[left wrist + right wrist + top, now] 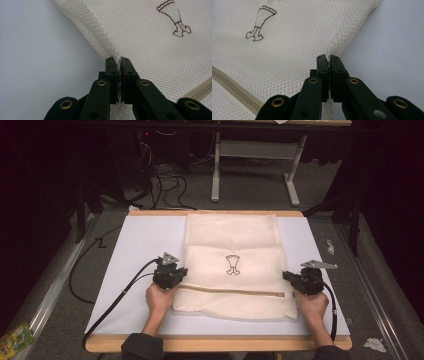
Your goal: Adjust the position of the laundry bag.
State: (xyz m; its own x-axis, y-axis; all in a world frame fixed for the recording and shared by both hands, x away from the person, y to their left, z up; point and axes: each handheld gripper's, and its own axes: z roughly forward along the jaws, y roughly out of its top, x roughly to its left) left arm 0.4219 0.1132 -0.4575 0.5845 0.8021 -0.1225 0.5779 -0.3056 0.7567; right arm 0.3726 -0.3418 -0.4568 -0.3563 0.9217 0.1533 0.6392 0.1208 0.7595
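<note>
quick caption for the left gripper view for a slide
Left tool shut on the edge of a cream mesh laundry bag lying on a white table.

A wood-edged table (150,213) carried a white sheet (140,265); on that sheet lay a cream mesh bag (231,245), spread flat.

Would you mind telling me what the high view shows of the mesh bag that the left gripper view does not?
The high view alone takes in the whole mesh bag, both hands and the right gripper at its right edge. The left gripper view alone gives the close weave and the left gripper shut on the bag's edge seam. Both show the printed emblem and the zip.
</note>
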